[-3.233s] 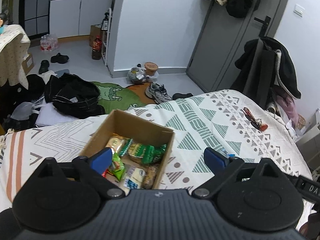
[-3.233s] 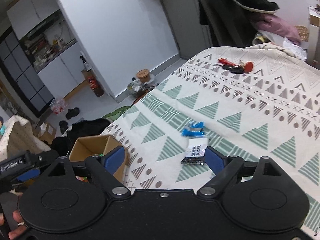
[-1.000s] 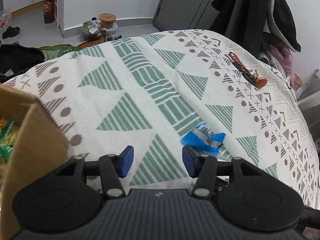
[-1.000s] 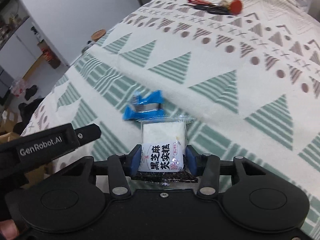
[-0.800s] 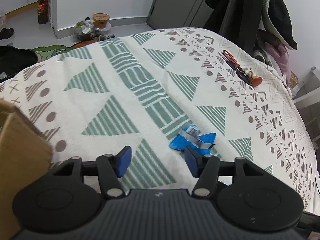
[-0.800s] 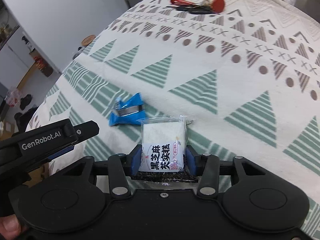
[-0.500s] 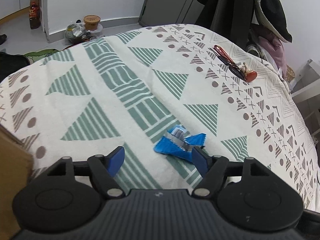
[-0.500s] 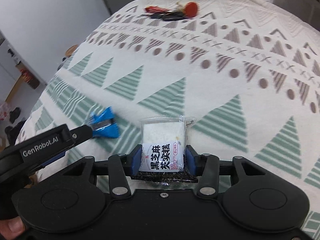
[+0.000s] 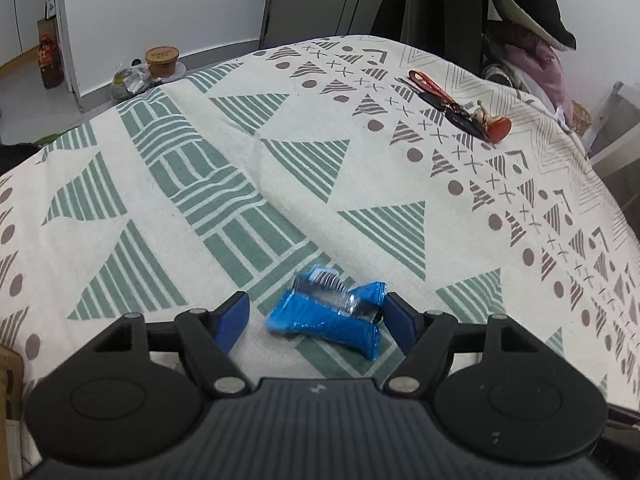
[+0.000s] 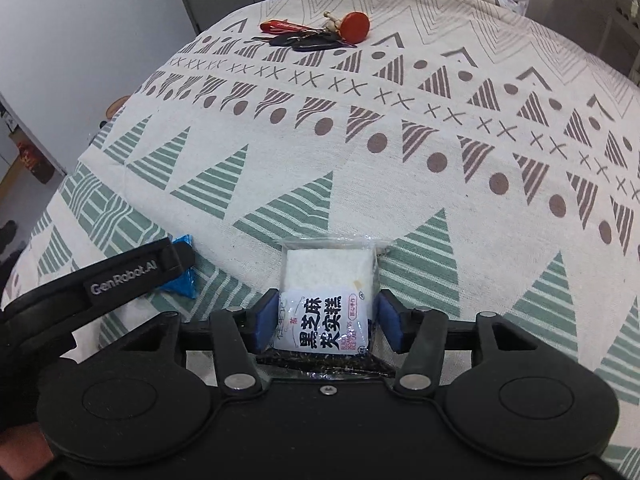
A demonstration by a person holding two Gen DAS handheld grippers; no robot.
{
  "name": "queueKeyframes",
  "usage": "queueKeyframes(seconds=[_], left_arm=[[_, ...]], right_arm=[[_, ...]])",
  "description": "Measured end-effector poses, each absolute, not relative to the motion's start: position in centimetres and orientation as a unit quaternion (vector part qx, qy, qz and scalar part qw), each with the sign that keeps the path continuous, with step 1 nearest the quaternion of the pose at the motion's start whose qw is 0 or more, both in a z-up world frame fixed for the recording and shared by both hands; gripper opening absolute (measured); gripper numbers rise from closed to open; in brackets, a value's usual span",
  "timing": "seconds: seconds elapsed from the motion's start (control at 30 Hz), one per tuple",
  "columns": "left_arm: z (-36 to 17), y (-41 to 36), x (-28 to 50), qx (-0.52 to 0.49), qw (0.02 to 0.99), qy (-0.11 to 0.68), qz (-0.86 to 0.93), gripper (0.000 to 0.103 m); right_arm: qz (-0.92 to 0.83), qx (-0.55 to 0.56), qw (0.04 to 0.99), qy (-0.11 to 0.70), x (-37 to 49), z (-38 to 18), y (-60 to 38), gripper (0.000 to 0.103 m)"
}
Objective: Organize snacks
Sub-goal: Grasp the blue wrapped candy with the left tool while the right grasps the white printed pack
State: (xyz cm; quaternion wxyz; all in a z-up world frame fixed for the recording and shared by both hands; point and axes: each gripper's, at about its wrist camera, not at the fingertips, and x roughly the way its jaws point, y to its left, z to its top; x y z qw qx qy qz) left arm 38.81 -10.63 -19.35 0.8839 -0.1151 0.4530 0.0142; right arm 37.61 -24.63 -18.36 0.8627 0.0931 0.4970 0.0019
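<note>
a clear-wrapped sesame cake packet [image 10: 326,300] is clamped between the blue pads of the right hand-held gripper [image 10: 327,325]; white block is seen at the top, a printed label across the middle, dark crumbs at the bottom edge. the lower end of the packet is hidden behind the gripper body.

the left hand-held gripper [image 9: 316,318] is seen with pads set wide apart, straddling a blue snack wrapper [image 9: 330,314] that lies on the bed cover [image 9: 240,152]. the right pad is just beside the wrapper's right end; contact cannot be told. the left pad is clear of it. in the right wrist view the same wrapper [image 10: 182,276] is mostly covered by the left gripper's arm, only blue corners showing.

container: only a cardboard corner [image 9: 9,384] is caught at the left frame edge of the left wrist view; it is cut off and its contents are not visible.

a key bunch with red tag [image 10: 316,34] is seen far across the cover, well apart from both snacks. a lidded tub [image 9: 161,61] is seen on the floor beyond the bed. a fingertip [image 10: 18,454] is cut off at the lower left of the right wrist view.
</note>
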Motion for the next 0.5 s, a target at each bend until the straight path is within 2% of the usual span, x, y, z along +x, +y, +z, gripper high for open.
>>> queueKeyframes(seconds=[0.07, 0.1, 0.13, 0.2, 0.5], left_arm=[[-19.4, -11.0, 38.6, -0.102, 0.885, 0.453, 0.020, 0.065], [-19.4, -11.1, 38.5, -0.094, 0.886, 0.454, 0.022, 0.053], [-19.3, -11.1, 38.5, -0.091, 0.885, 0.455, 0.025, 0.048], [-19.1, -10.7, 38.4, -0.096, 0.884, 0.457, 0.027, 0.029], [-17.0, -9.2, 36.0, -0.102, 0.884, 0.452, 0.057, 0.026]], right_arm=[[0.002, 0.083, 0.866, 0.493, 37.5, -18.5, -24.4, 0.053], [0.002, 0.074, 0.868, 0.491, 37.4, -18.5, -24.2, 0.051], [0.003, 0.067, 0.870, 0.488, 37.4, -18.5, -24.0, 0.048], [0.009, 0.060, 0.872, 0.486, 37.3, -18.4, -23.8, 0.047], [0.032, 0.092, 0.872, 0.479, 36.6, -17.1, -24.2, 0.045]])
